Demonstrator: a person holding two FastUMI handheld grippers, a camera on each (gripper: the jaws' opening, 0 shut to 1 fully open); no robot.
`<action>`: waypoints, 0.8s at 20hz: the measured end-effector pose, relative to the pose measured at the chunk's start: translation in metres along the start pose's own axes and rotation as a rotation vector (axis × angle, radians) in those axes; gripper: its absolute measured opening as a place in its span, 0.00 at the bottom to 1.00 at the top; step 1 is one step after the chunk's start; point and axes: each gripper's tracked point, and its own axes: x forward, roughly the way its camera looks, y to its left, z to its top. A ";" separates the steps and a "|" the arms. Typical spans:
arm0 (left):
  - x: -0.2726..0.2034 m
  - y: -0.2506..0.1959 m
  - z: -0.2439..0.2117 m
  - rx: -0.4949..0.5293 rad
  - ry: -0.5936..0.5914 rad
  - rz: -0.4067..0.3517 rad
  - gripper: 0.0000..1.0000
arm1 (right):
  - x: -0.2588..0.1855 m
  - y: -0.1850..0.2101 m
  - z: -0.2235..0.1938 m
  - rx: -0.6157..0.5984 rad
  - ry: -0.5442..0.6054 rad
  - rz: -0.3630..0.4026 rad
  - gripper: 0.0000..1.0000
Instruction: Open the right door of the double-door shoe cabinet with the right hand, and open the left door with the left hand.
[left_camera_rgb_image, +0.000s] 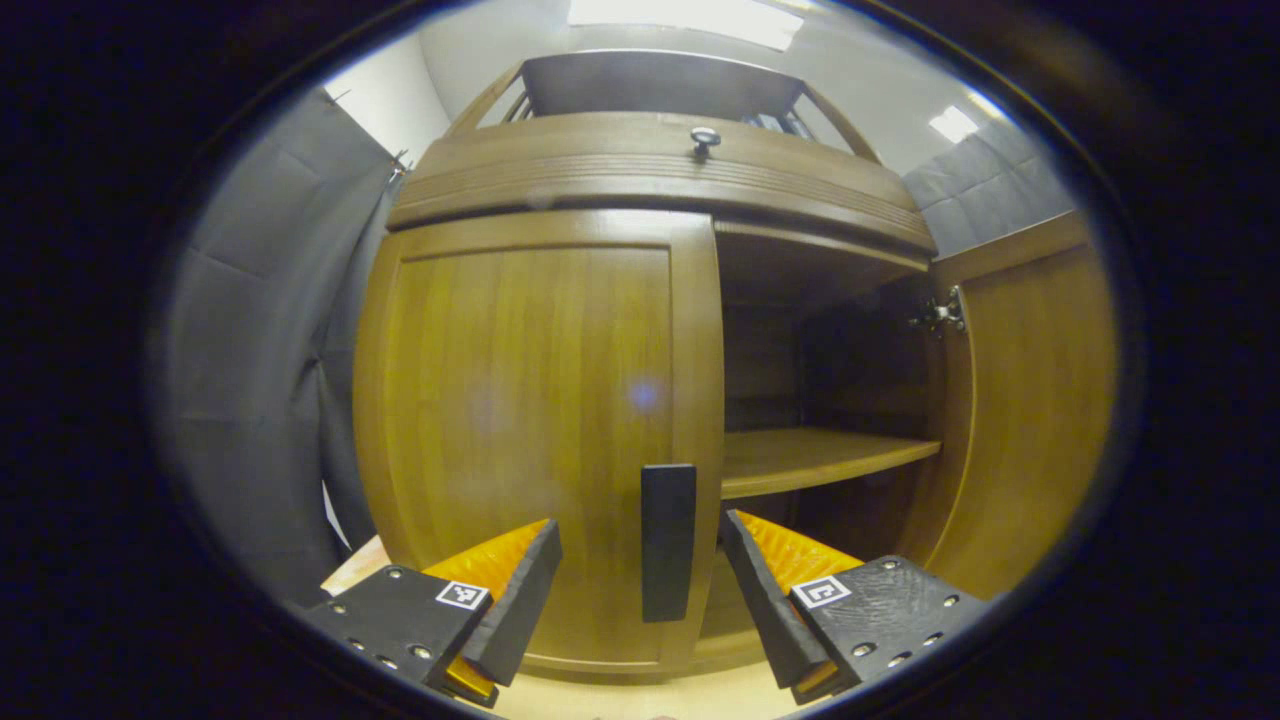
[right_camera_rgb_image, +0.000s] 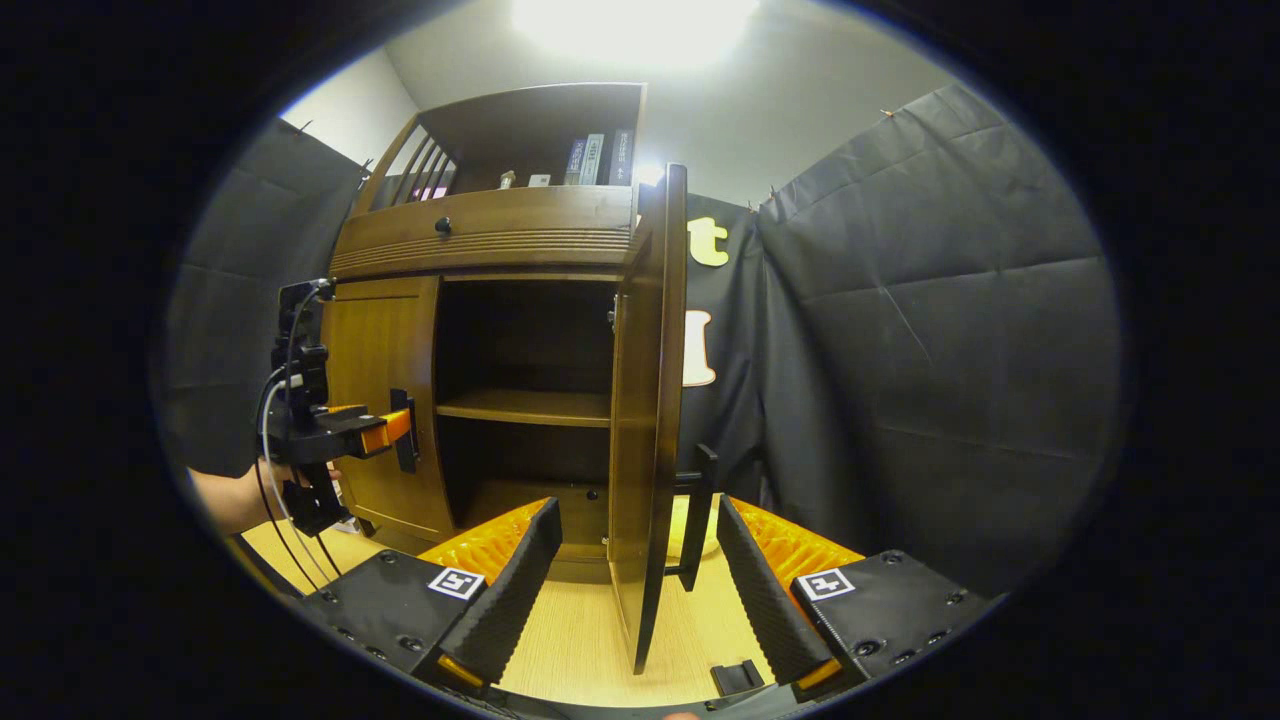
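Your left gripper (left_camera_rgb_image: 640, 590) has its jaws spread wide on either side of the dark vertical bar handle (left_camera_rgb_image: 668, 540) of the closed left door (left_camera_rgb_image: 530, 420), a flat brown wooden panel; neither finger touches the handle yet, as far as the left gripper view lets you judge. Take hold of that handle about its middle, across its narrow width. It looks rigid and smooth, so a firm pinch should do, and the door will swing stiffly on its hinges rather than give, so pull along an arc, not straight back.

Your right gripper (right_camera_rgb_image: 635, 590) also stands wide, with the dark bar handle (right_camera_rgb_image: 697, 520) of the right door (right_camera_rgb_image: 650, 400) between its fingers but not gripped. That door stands open, edge-on to the camera, showing the brown wooden shoe cabinet (right_camera_rgb_image: 490, 235) and its inner wooden shelf (right_camera_rgb_image: 525, 405). In the right gripper view, a hand (right_camera_rgb_image: 270, 490) holds the left gripper (right_camera_rgb_image: 385, 430) at the left door's handle (right_camera_rgb_image: 405, 430).
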 end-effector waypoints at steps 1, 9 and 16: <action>0.006 -0.001 -0.004 0.000 0.008 0.002 0.94 | 0.001 -0.001 -0.003 -0.004 0.004 0.000 0.97; 0.034 -0.002 -0.015 0.010 0.044 0.004 0.70 | 0.000 -0.015 -0.012 0.010 0.025 -0.023 0.97; 0.037 -0.011 -0.018 0.016 0.066 -0.015 0.27 | 0.000 -0.018 -0.012 0.031 0.020 -0.018 0.97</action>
